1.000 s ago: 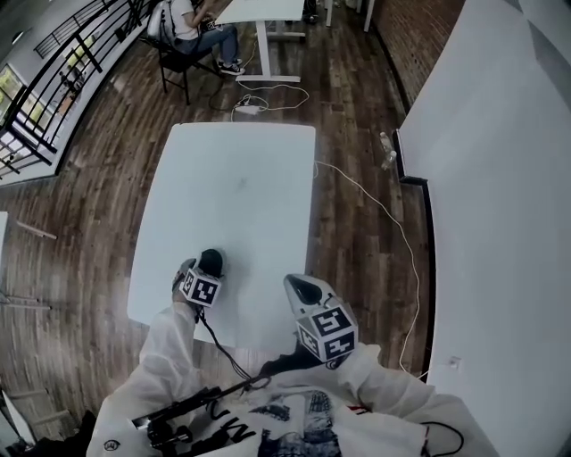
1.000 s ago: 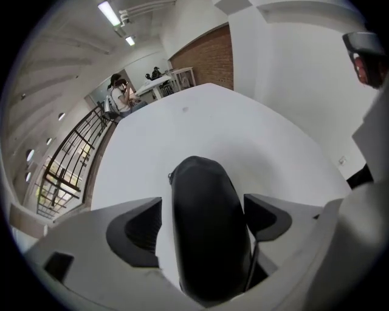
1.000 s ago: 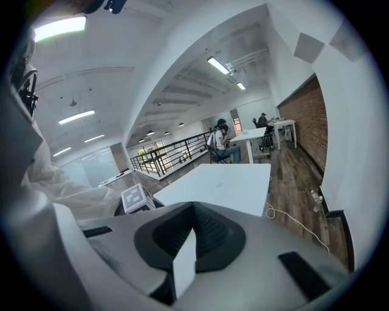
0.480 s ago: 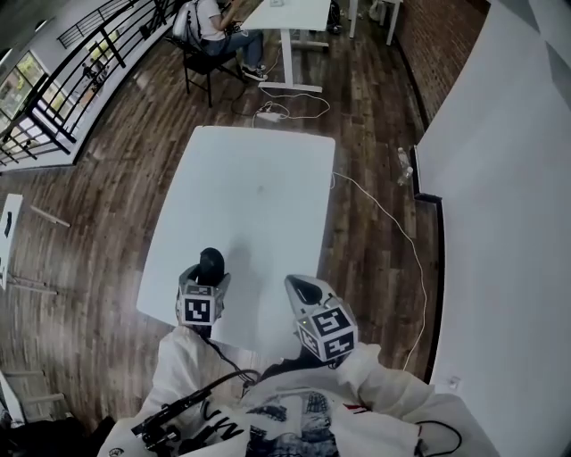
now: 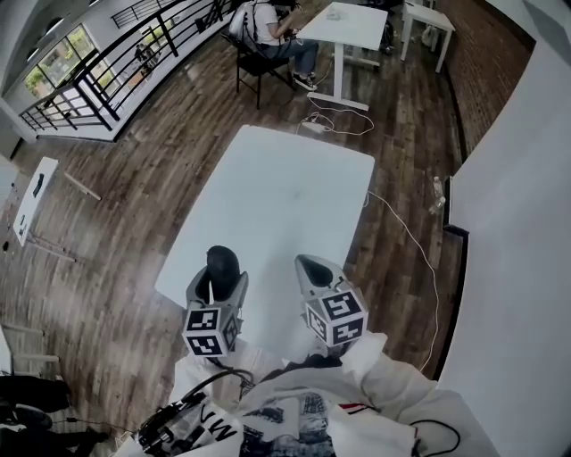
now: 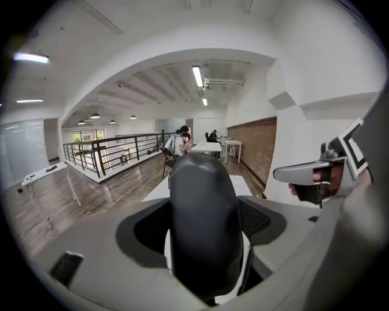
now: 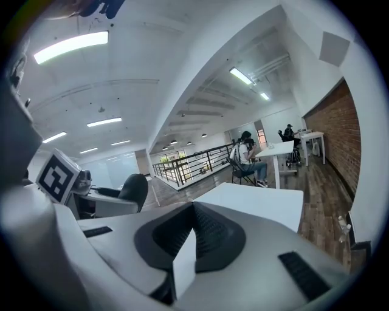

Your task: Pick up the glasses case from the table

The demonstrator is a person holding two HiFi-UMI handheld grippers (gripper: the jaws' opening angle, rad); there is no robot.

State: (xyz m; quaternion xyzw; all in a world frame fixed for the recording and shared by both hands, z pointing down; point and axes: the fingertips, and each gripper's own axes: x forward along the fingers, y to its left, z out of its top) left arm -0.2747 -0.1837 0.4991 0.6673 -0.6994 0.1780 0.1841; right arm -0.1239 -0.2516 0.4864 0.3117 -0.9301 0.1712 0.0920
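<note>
The glasses case is a black oval shell, and my left gripper is shut on it above the near end of the white table. In the left gripper view the case stands upright and fills the gap between both pads. My right gripper hovers beside it to the right, jaws together with nothing in them; its pads meet in the right gripper view. That view also shows the case held off to its left.
A white cable trails over the wooden floor right of the table, and a power strip lies past its far end. A person sits on a chair at a far desk. A black railing runs along the left, a white wall along the right.
My left gripper has closed on the case and lifted it off the table, turning to point more level. The right gripper shifted a little forward. The head view has tipped further forward.
</note>
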